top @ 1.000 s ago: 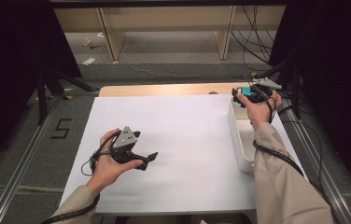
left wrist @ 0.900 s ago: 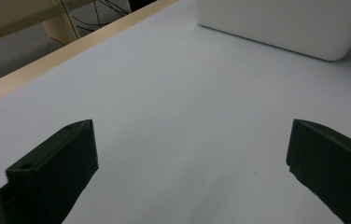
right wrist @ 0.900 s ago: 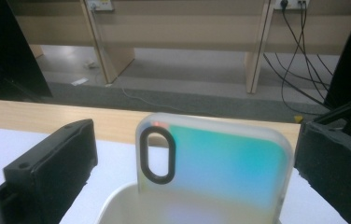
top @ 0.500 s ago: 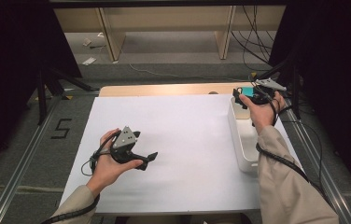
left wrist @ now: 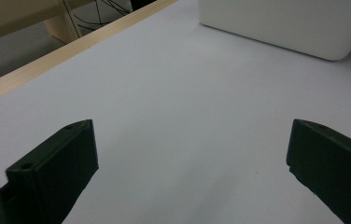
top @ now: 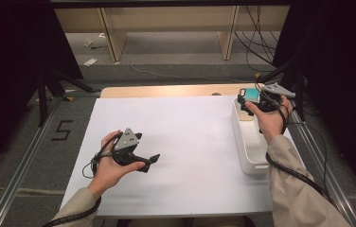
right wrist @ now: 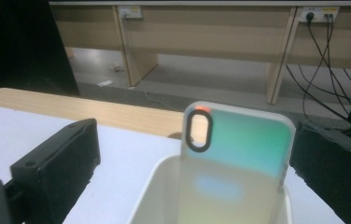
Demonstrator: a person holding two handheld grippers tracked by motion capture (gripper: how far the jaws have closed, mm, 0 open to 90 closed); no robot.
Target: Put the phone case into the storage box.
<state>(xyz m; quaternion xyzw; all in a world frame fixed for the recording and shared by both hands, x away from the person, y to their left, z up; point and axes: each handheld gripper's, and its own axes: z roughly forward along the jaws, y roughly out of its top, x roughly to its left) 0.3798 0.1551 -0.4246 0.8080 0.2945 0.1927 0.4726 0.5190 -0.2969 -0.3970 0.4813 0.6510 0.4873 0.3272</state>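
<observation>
From the high view, the right tool (top: 249,105) hovers at the far end of the white bin (top: 251,150), and compared with a second ago it has barely moved, only settling a touch over the rim. The iridescent phone case (top: 250,96) stands at that far end, just ahead of the tool. The left tool (top: 140,160) stays parked low over the white counter (top: 190,142), no change there.

Left gripper view: jaws spread wide, nothing between them, just bare counter and the bin's (left wrist: 285,23) side well ahead.

Right gripper view: the phone case (right wrist: 236,154) stands upright in the bin (right wrist: 152,186), leaning at its far wall, camera cutout up. The jaws sit wide either side, apart from it. My read: the case is in the bin and let go, or the grip is not yet made.
</observation>
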